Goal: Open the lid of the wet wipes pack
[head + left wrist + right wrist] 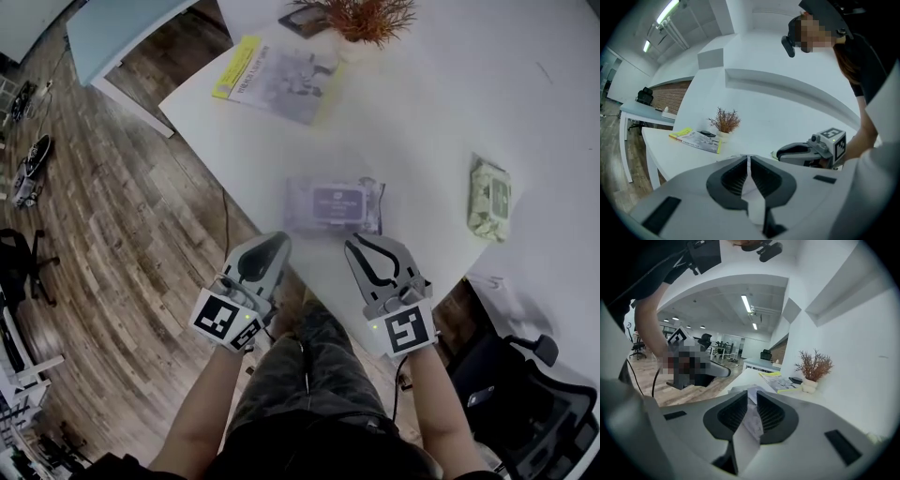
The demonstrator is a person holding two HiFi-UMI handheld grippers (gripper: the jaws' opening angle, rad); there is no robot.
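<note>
The wet wipes pack (333, 204), purple-grey with a darker lid label on top, lies flat near the table's front edge with its lid down. Both grippers hover just short of its near side, apart from it. My left gripper (278, 240) is at its lower left with the jaws shut and nothing between them (748, 159). My right gripper (364, 242) is at its lower right; its jaws stand a little apart (752, 397) with nothing in them. Through and above that gap, the right gripper view shows the pack (732, 390) straight ahead.
A second, green wipes pack (489, 197) lies at the right of the white table (422, 112). A magazine with a yellow spine (272, 80) and a potted dry plant (361, 19) sit at the far side. An office chair (525, 375) stands at the lower right.
</note>
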